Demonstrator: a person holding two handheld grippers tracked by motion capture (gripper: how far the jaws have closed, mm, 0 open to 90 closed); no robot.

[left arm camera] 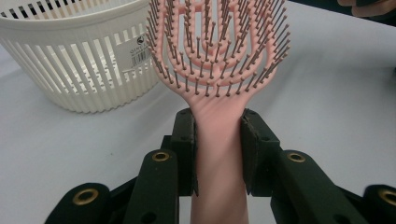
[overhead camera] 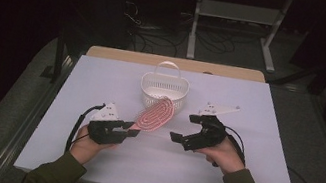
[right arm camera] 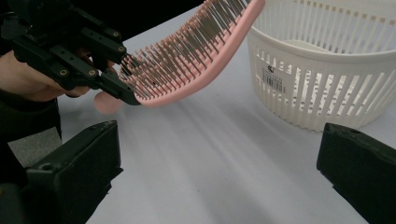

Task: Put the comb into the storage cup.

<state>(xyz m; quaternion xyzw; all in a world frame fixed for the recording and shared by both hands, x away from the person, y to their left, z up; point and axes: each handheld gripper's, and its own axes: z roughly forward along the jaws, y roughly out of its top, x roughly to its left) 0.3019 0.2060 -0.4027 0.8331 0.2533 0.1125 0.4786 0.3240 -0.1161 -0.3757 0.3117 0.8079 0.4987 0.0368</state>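
A pink hairbrush point(overhead camera: 156, 113) is held off the white table point(overhead camera: 103, 76), its bristled head point(left arm camera: 217, 42) tilted up toward the white slatted basket point(overhead camera: 163, 90). My left gripper point(overhead camera: 129, 132) is shut on the brush's handle point(left arm camera: 218, 154), a pad pressed against each side of it. In the right gripper view the brush point(right arm camera: 187, 60) rises from the left gripper point(right arm camera: 123, 91) toward the basket point(right arm camera: 327, 70). My right gripper point(overhead camera: 185, 128) stands open to the right of the brush, nothing between its jaws, which show wide apart at the bottom of its own view.
The basket point(left arm camera: 79, 56) stands at the table's middle back, its handle upright. A wooden strip point(overhead camera: 176, 63) borders the far edge. Beyond it on the dark floor are cables and a white frame point(overhead camera: 234, 23).
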